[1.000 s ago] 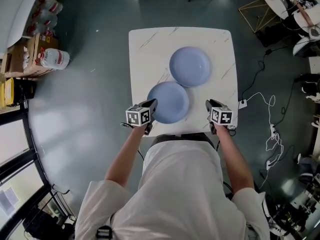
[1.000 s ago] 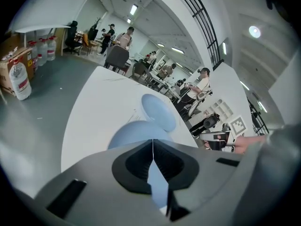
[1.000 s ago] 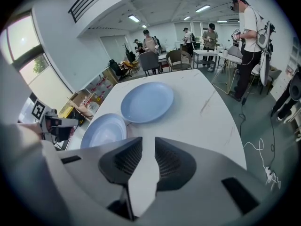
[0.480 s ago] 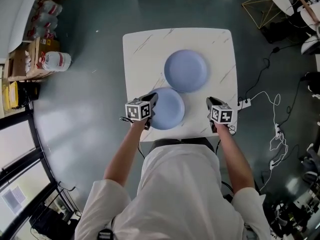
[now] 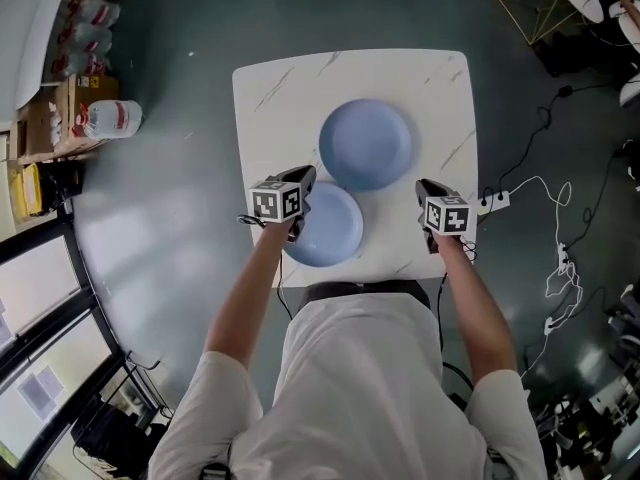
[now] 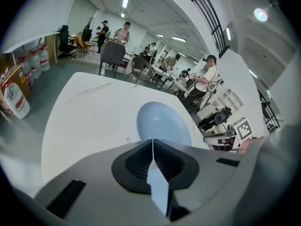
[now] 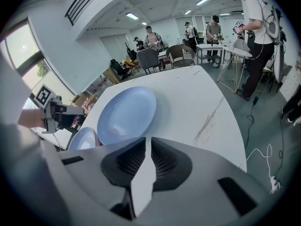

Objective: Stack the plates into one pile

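Note:
Two pale blue plates lie on the white marble table (image 5: 440, 98). The far plate (image 5: 365, 145) overlaps the rim of the near plate (image 5: 330, 233), which sits by the front edge. My left gripper (image 5: 306, 178) hovers shut over the near plate's far left rim, nothing held. In the left gripper view, the left gripper (image 6: 152, 142) points at the far plate (image 6: 163, 121). My right gripper (image 5: 424, 188) hangs over bare table at the front right. In the right gripper view, the right gripper (image 7: 146, 140) has just been closing to a narrow slit, nothing between. Both plates (image 7: 127, 114) (image 7: 82, 138) show there.
A power strip (image 5: 497, 200) and cables (image 5: 560, 258) lie on the floor right of the table. Boxes and a large water bottle (image 5: 105, 118) stand at the left. Chairs (image 7: 149, 58) and people (image 7: 256, 27) are beyond the table's far side.
My left gripper has moved away from me, from the table's front edge to over the near plate's left rim. The right gripper edged forward. Neither plate has visibly shifted.

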Tool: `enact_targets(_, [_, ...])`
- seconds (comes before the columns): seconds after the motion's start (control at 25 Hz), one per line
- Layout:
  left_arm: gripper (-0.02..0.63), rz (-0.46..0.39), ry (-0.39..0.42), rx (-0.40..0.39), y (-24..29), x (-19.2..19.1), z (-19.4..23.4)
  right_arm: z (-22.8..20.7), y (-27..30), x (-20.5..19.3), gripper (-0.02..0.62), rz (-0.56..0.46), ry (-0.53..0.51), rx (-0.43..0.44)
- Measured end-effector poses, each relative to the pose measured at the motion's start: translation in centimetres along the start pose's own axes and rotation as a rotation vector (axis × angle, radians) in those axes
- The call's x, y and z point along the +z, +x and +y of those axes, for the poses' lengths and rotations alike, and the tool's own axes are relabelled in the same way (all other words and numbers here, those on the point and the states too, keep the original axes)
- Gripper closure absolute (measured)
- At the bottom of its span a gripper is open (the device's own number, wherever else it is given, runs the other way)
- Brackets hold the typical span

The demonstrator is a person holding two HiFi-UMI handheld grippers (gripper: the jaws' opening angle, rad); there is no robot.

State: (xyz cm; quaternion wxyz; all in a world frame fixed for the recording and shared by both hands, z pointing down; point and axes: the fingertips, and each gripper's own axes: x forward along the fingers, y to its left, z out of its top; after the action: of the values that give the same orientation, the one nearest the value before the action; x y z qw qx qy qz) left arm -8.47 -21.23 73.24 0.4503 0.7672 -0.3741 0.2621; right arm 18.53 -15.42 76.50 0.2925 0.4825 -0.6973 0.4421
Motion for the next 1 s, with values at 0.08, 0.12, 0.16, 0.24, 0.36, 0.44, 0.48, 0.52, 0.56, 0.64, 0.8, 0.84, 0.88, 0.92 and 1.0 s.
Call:
enact_targets(0.08, [0.588,0.019,0.019,0.011,0.8,0.6,0.5,-0.3,0.7,0.8,0.545,0.000,-0.001,0.013])
enact_targets(0.12, [0.588,0.032,0.027,0.015,1.3,0.9,0.7,-0.5,1.1,1.1,0.545,-0.001,0.001,0.018])
enact_targets(0.16, [0.588,0.048,0.036,0.021,1.7,1.1,0.9,-0.7,1.4,1.5,0.545,-0.003,0.006,0.024])
enact_targets(0.24, [0.588,0.080,0.055,0.041,2.5,1.5,1.6,-0.8,2.1,2.2,0.543,-0.006,0.020,0.039])
enact_targets(0.36, [0.586,0.133,0.080,0.054,3.8,1.8,2.4,-0.8,3.3,2.8,0.543,-0.004,0.040,0.061])
enact_targets(0.44, [0.586,0.164,0.092,0.052,4.7,1.9,2.6,-1.0,4.0,3.1,0.541,-0.007,0.057,0.066])
enact_targets(0.48, [0.586,0.177,0.096,0.053,5.2,1.9,2.8,-1.2,4.3,3.1,0.538,-0.009,0.068,0.066])
enact_targets(0.52, [0.586,0.190,0.098,0.057,5.6,1.9,3.0,-1.3,4.6,3.2,0.534,-0.011,0.081,0.069])
enact_targets(0.56, [0.583,0.201,0.094,0.061,5.9,1.8,3.3,-1.3,4.9,3.2,0.527,-0.012,0.094,0.074])
enact_targets(0.64, [0.556,0.224,0.074,0.058,6.6,1.6,3.6,-1.2,5.4,3.3,0.515,-0.016,0.115,0.089])
enact_targets(0.8, [0.483,0.259,0.049,0.043,7.4,1.0,3.4,-1.2,5.9,3.4,0.508,-0.033,0.151,0.103])
enact_targets(0.84, [0.483,0.267,0.049,0.042,7.5,0.9,3.4,-1.2,5.9,3.5,0.508,-0.037,0.163,0.107])
enact_targets(0.88, [0.483,0.276,0.047,0.038,7.6,0.7,3.4,-1.2,6.0,3.6,0.508,-0.041,0.173,0.111])
enact_targets(0.92, [0.483,0.285,0.045,0.034,7.9,0.5,3.4,-1.2,6.0,3.7,0.508,-0.044,0.181,0.116])
enact_targets(1.0, [0.485,0.300,0.046,0.031,8.4,0.4,3.4,-1.3,6.1,3.9,0.508,-0.046,0.189,0.120])
